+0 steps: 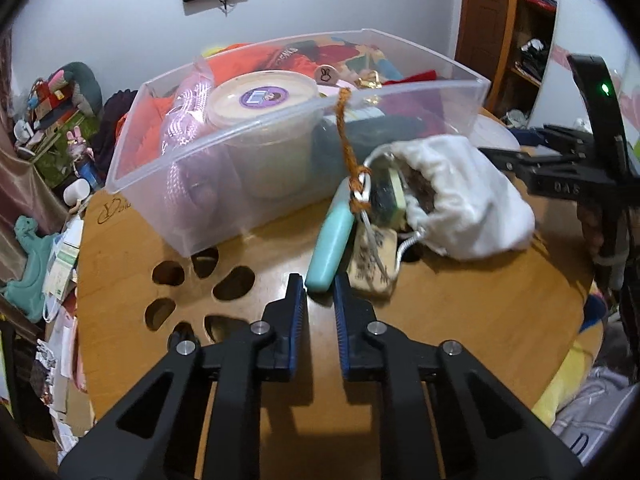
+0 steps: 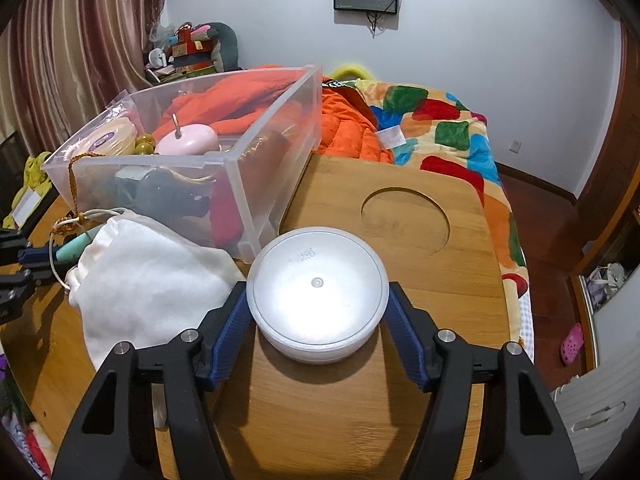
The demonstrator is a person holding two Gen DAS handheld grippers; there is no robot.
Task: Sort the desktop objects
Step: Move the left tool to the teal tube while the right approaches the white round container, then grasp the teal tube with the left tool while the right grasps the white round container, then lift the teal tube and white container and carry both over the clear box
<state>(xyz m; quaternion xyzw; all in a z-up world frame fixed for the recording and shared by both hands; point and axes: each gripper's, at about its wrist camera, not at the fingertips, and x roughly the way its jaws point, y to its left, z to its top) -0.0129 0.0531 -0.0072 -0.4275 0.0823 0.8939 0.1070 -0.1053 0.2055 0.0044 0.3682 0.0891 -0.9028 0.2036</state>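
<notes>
Straddling the near end of a teal case [image 1: 330, 246], the left gripper [image 1: 320, 292] has fingers narrowly parted, contact unclear, beside the white drawstring pouch [image 1: 468, 196] and clear storage bin [image 1: 192, 184]. From the right wrist, the right gripper [image 2: 318, 312] spreads wide around a round white lidded tub [image 2: 317, 290] on the wooden table [image 2: 440, 280].

The left gripper [image 1: 320, 280] is matte black plastic with triangular cut-outs in its arms, four round silver screws at the joints, and ribbed blue pads [image 1: 299, 300] lining its fingers. The right gripper [image 2: 318, 304] has the same black frame, silver screws and blue ribbed pads [image 2: 230, 328]. Seen from the left wrist, its body bears raised letters and a green light.
</notes>
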